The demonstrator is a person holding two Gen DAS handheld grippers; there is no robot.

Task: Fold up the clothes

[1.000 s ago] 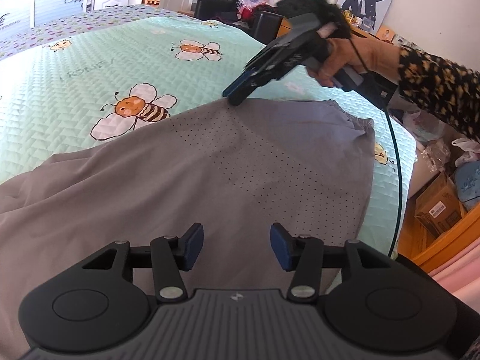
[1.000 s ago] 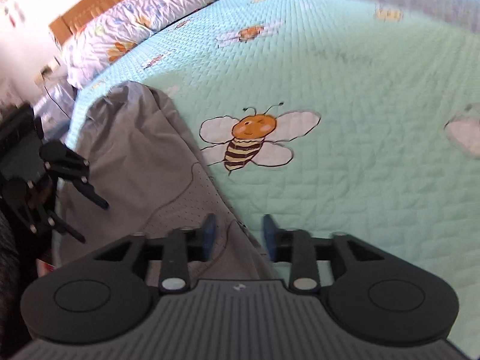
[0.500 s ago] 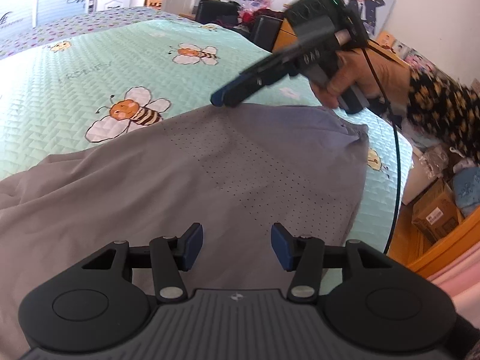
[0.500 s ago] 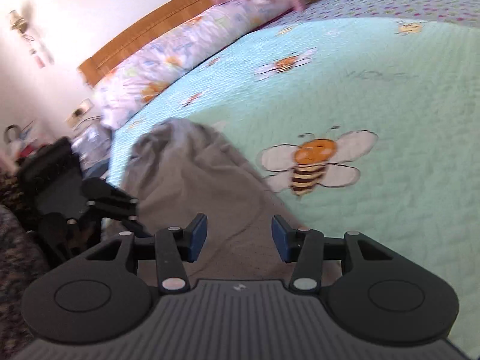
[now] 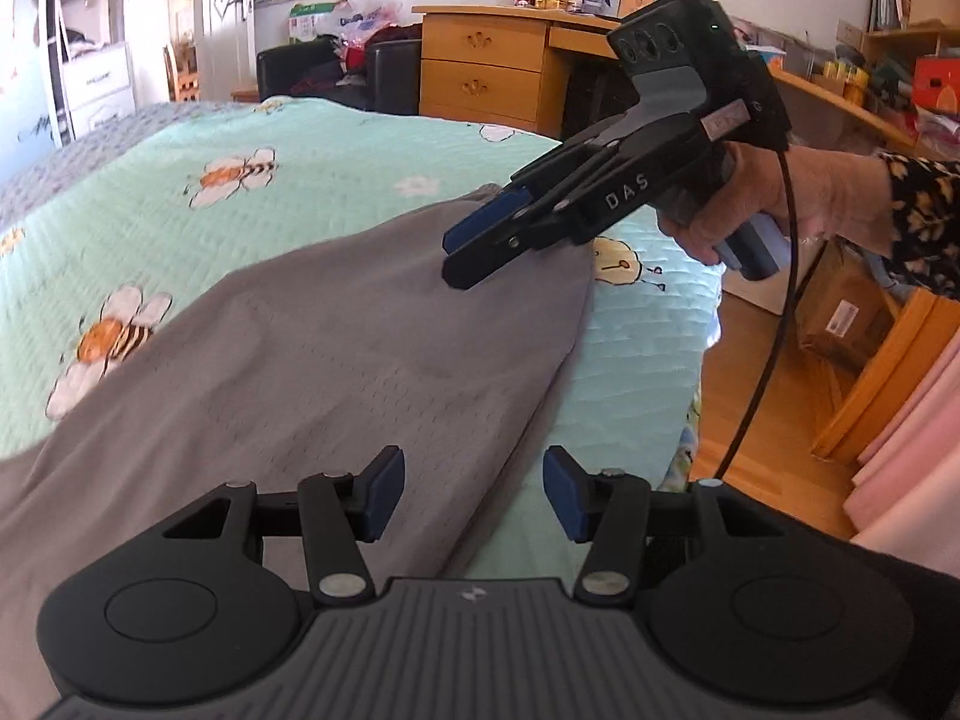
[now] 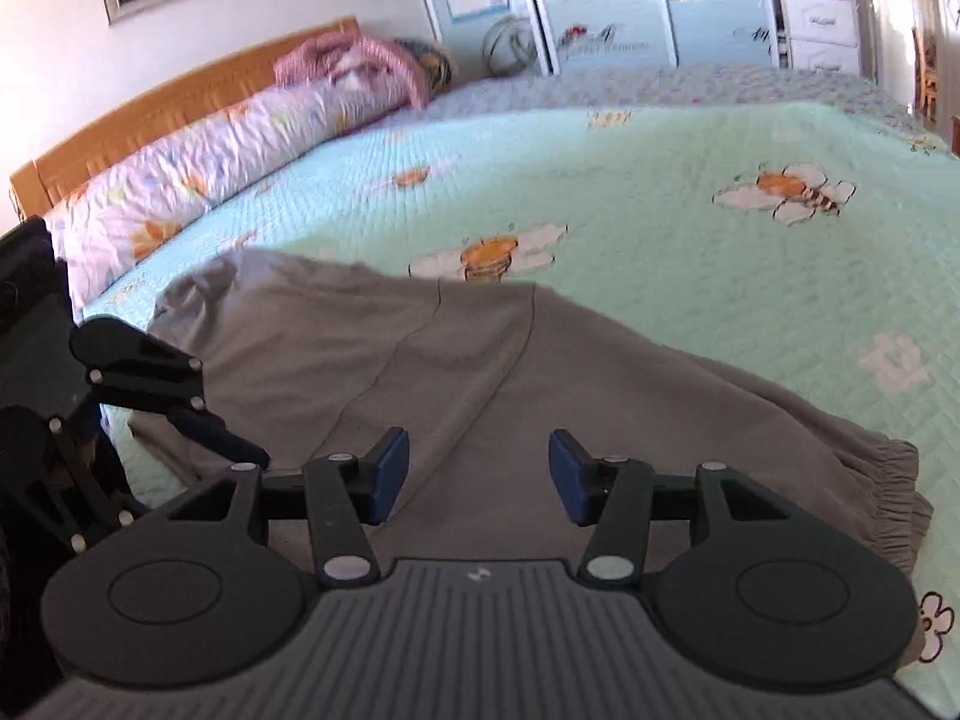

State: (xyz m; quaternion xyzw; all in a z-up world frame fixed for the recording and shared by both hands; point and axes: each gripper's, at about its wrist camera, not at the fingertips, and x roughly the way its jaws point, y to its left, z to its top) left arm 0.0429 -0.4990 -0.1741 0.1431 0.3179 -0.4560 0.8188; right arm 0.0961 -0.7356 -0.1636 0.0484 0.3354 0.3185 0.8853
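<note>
The grey garment (image 5: 336, 360) lies spread on the bed (image 5: 336, 144), near the bed's foot corner, with its gathered elastic end (image 6: 900, 498) toward that corner and a raised crease running along its middle. It looks like trousers or shorts, though the far end is too bunched to tell. Whether it lies in one layer or is already doubled over along that crease cannot be read from here; the scene fits either.

The left claw (image 5: 473, 501) hangs over the near edge of the garment, its pads wide apart and holding nothing. The right claw (image 6: 479, 477) is likewise spread wide and empty, above the cloth close to the elastic end; in the left camera it shows in the air over the garment, gripped by a hand (image 5: 756, 204).

What could go wrong:
- The cloth is thin and slack. A claw closing from above may pinch only the top layer, or catch the quilted cover of the bed with it, and drag the cover up.
- The garment's side lies just beside the bed's edge. A pull toward that edge may slide it off onto the floor.
- The cable (image 5: 774, 300) hanging from the right claw may snag the cloth.
- Uneven lifting by the two claws would skew any fold and deepen the crease.
</note>
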